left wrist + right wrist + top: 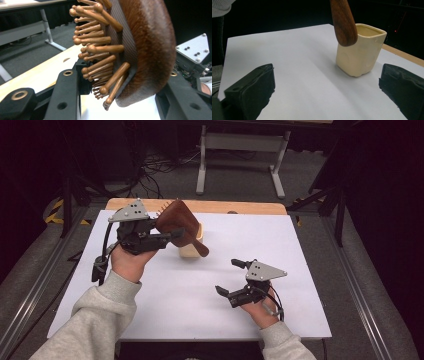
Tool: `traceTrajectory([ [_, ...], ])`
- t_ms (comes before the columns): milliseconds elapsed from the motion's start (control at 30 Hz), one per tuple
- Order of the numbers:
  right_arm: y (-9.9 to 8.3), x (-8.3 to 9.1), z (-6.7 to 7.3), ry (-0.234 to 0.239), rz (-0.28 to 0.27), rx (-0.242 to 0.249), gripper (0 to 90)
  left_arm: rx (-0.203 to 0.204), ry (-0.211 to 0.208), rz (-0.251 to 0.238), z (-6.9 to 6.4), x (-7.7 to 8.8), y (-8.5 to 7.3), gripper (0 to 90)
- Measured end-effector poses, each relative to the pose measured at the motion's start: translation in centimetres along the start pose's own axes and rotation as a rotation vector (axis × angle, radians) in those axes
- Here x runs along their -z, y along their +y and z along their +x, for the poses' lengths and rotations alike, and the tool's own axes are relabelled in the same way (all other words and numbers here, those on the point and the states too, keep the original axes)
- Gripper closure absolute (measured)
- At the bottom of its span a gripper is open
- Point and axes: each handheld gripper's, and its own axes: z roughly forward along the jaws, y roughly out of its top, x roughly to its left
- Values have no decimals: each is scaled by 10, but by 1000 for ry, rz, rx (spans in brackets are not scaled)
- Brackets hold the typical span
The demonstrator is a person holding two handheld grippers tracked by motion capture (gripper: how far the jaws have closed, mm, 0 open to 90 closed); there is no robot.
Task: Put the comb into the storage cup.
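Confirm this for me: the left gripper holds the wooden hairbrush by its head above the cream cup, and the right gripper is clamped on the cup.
One part is wrong. The right gripper is not clamped on the cream cup: the right gripper view shows its jaws wide open with the cup standing apart beyond them. The left gripper does hold the wooden hairbrush by its head above the cup.

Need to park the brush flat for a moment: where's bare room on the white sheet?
Free: the near middle between left gripper and right gripper, and the far right corner of the sheet. Crowded: around the cream cup, where the hairbrush hangs.
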Motion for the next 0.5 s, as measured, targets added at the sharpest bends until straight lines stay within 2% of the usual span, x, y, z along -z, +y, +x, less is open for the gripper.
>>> traceTrajectory([
  [300,0,1,-2,-4,-2,-11,9,-10,38,-8,7,2,11,553],
  [500,0,1,-2,-2,-7,-13,9,-14,81,-3,14,-2,17,552],
])
